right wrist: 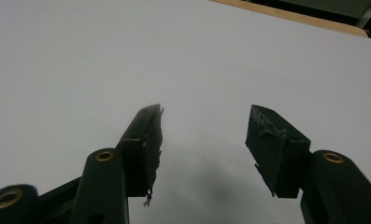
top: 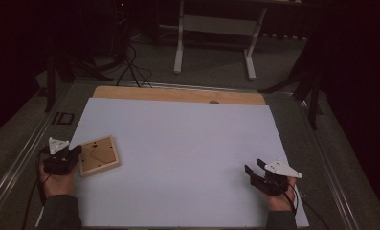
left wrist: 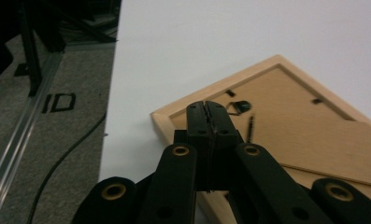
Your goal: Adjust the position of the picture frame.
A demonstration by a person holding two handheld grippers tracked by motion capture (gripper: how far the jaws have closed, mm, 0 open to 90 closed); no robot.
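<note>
A wooden picture frame [top: 99, 155] lies back-side up near the left edge of the table [top: 178, 139]. The left gripper [top: 75, 152] sits just beside its left edge, jaws pressed together over the frame. The right gripper [top: 254, 168] rests near the right edge, jaws spread apart, holding nothing.

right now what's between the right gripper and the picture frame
Nothing: in the high view, bare white sheet separates the right gripper from the picture frame.
</note>
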